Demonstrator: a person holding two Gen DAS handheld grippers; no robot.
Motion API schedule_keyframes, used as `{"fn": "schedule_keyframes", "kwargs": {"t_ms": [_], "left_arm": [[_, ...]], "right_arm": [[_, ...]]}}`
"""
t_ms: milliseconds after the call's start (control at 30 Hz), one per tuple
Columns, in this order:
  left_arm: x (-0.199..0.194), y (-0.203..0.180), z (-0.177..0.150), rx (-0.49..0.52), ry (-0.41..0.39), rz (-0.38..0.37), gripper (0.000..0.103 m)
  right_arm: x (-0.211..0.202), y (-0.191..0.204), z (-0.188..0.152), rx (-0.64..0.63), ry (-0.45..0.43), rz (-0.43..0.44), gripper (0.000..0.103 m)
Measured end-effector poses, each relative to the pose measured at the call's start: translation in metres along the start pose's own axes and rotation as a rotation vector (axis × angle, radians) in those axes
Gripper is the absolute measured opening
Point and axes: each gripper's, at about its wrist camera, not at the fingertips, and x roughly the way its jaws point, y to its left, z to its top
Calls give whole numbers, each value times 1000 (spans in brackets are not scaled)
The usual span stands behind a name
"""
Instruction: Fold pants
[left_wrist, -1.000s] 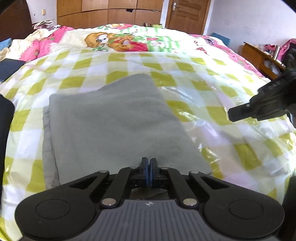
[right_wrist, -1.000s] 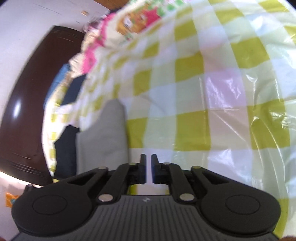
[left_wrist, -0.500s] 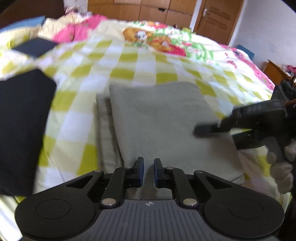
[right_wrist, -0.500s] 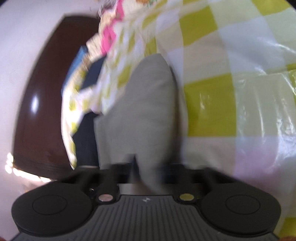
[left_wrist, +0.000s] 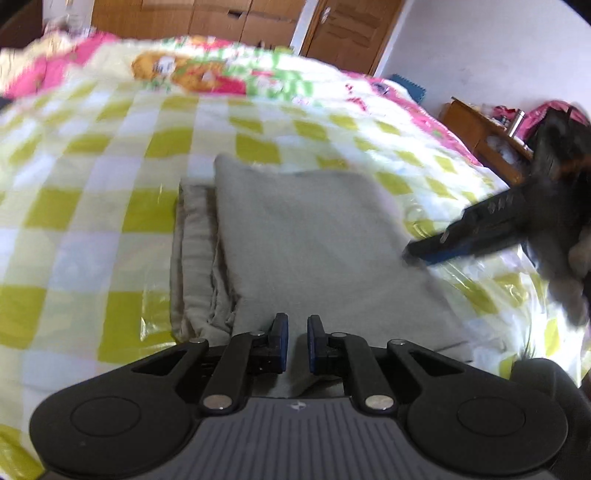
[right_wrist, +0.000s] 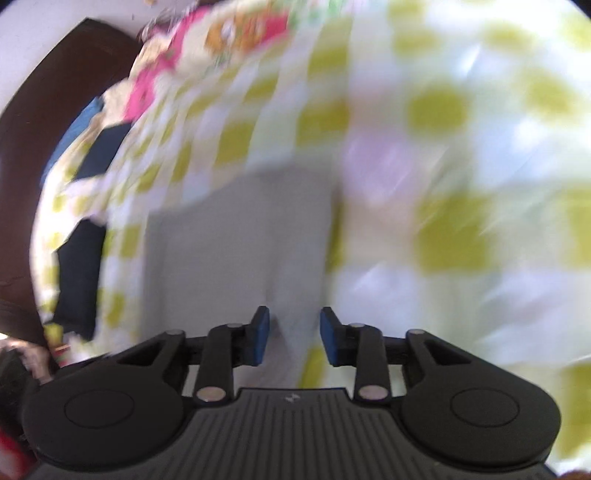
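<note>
The grey pants (left_wrist: 310, 240) lie folded in a thick rectangle on the yellow-and-white checked bed cover (left_wrist: 110, 206). My left gripper (left_wrist: 294, 343) hovers over the near edge of the pants with a small gap between its blue pads, holding nothing. My right gripper (right_wrist: 294, 334) is open and empty above the pants (right_wrist: 243, 240); this view is blurred. In the left wrist view the right gripper (left_wrist: 417, 254) reaches in from the right, its tips at the right edge of the pants.
A dark navy garment (right_wrist: 79, 273) lies left of the pants near the bed edge. A cartoon-print quilt (left_wrist: 207, 74) covers the far end of the bed. A wooden side table (left_wrist: 484, 136) stands right of the bed, wooden wardrobes (left_wrist: 192, 16) behind.
Both grippers have opened from shut. The right gripper swung left over the pants, then drew back to their right edge. The left gripper shifted, and the navy garment left its view.
</note>
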Motion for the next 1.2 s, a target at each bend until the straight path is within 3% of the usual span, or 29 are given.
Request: {"fn": "schedule_keyframes", "kwargs": {"t_ms": [67,167,267,400,433,500,567,633,700,833,900,933,967,1133,1200], "left_arm": [[-9,-9,-1,45,-27,38,31],[-19,-12,-2,58,-65,95,38],[-26,-10,-4,54,-96,139,47],[-23,-9,-9,79,-107,207,48],[-24,-7,-11,70,-106,198,48],[-26,-4,-14,55,-108,174,48],[-29,-4,-17,69,-124,161,48],[-33,-6,-20,89,-135,143,48],[-33,-7,-19,94,-134,118,48],[-26,-11,-15,114,-132,115,48],[-23,-12,-11,121,-122,87,41],[-23,-12,-9,119,-117,75,30],[-22,-12,-7,118,-107,69,26],[-36,-1,5,75,-169,52,24],[-38,10,7,44,-189,58,23]], "right_arm": [[-19,13,3,-12,-54,40,46],[-6,55,3,-54,-57,114,63],[43,108,3,-117,4,116,63],[103,156,-2,-173,121,54,62],[107,159,-5,-197,125,15,60],[106,158,-11,-239,131,-38,41],[97,147,-10,-201,138,-25,15],[84,139,-7,-181,127,-18,8],[76,136,-6,-183,112,-19,7],[68,130,0,-119,89,72,6],[60,132,4,-113,66,109,6],[57,135,6,-118,55,118,6],[54,136,8,-120,44,122,6],[42,151,29,-139,-20,177,2],[46,158,34,-172,-38,147,2]]}}
